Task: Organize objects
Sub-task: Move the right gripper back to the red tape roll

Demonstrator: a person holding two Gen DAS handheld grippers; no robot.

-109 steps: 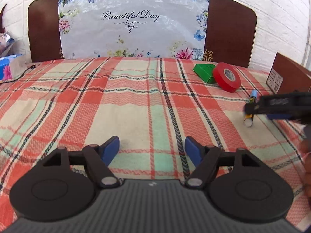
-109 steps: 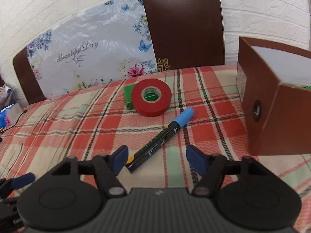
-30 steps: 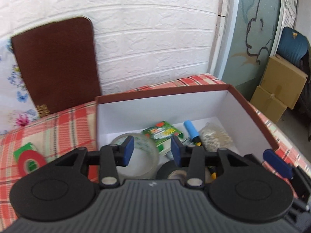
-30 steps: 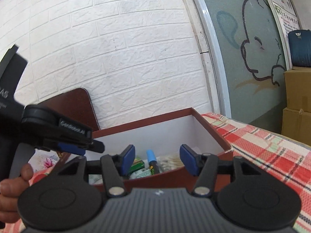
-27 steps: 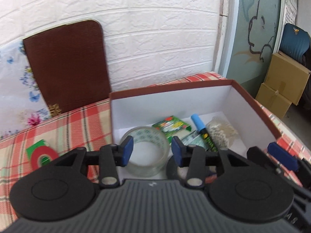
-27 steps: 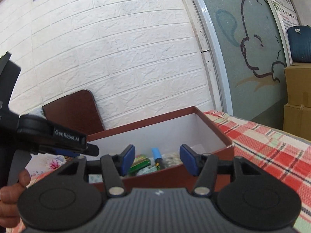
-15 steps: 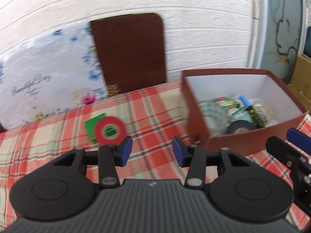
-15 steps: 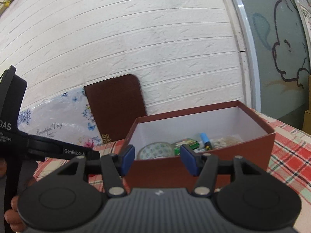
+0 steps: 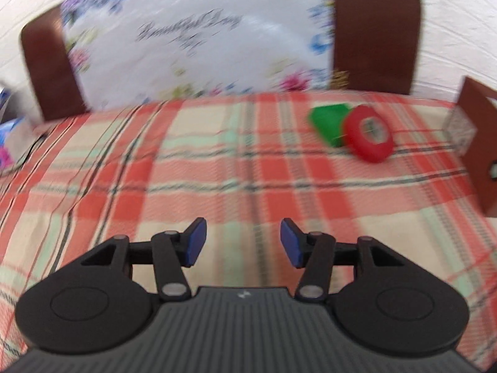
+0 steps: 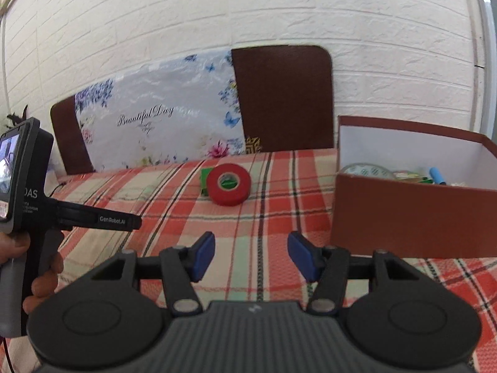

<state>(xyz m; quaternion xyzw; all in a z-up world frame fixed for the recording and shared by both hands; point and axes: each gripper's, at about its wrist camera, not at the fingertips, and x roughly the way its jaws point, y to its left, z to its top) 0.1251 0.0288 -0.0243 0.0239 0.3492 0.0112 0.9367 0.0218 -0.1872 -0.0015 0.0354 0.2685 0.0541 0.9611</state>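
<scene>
Left gripper (image 9: pixel 242 242): jaws apart, just been opening, nothing between the blue pads (image 9: pixel 195 242); over bare plaid cloth (image 9: pixel 155 186), picture blurred
Right gripper (image 10: pixel 251 256): jaws apart, empty, hovering over the cloth near the box
Red tape (image 10: pixel 229 184): on the cloth, far middle, leaning against the green block (image 10: pixel 203 180) behind it
Box (image 10: pixel 413 217): brown, open top, on the right; near wall just right of the right gripper
Box contents: clear tape roll (image 10: pixel 363 170) at left, green packet (image 10: pixel 407 175), blue-capped marker (image 10: pixel 436 175) at right
Hand (image 10: pixel 34 267): at left edge, wrapped round the left gripper's grey handle
Backdrop: floral sheet (image 10: pixel 161 124) over a brown board (image 10: pixel 282 99), white brick wall (image 10: pixel 217 15) behind
</scene>
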